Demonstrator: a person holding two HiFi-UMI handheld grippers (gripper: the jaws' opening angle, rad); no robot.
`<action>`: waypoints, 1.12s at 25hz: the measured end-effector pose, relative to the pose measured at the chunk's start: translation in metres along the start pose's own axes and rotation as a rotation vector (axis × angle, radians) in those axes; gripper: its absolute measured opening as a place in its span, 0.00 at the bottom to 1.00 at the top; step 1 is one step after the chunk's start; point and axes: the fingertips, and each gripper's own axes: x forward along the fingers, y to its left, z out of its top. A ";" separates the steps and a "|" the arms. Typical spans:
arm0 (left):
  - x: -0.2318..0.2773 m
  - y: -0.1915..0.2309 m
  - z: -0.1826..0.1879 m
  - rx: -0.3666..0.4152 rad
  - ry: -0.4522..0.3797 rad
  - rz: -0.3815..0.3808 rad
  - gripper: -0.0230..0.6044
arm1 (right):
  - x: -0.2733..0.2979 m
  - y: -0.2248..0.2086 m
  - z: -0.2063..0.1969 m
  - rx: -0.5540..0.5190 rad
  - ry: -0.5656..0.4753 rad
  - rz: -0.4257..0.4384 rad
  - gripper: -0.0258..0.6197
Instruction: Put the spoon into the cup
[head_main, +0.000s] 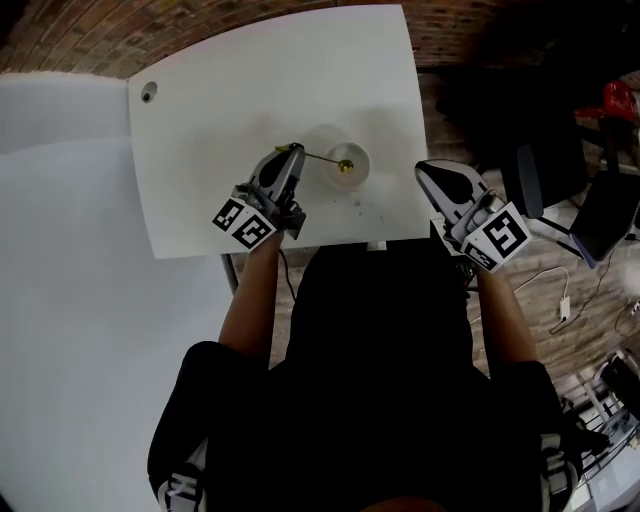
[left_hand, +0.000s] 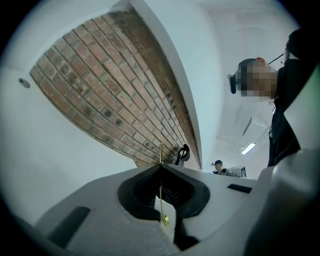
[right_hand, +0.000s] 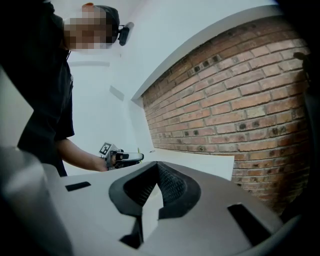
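Over white table (head_main: 200, 150), spoon (head_main: 322, 157) is pinched by left gripper (head_main: 291, 151) at 9 o'clock of cup (head_main: 358, 160), right gripper (head_main: 433, 171) closed, empty, at 3 o'clock

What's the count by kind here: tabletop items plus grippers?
Spoon, gold: 1
Cup, white: 1
Grippers: 2 (left gripper with fingers shut on the spoon, right gripper shut and empty)
Total: 4
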 end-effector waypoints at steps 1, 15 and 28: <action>0.001 0.005 -0.002 -0.010 -0.001 0.012 0.06 | 0.001 0.000 -0.001 0.002 0.004 0.003 0.05; 0.019 0.022 -0.050 -0.007 0.055 0.059 0.06 | -0.001 -0.014 -0.012 0.035 0.036 -0.021 0.05; 0.025 0.019 -0.058 0.044 0.081 0.094 0.06 | -0.001 -0.009 -0.017 0.037 0.044 -0.028 0.05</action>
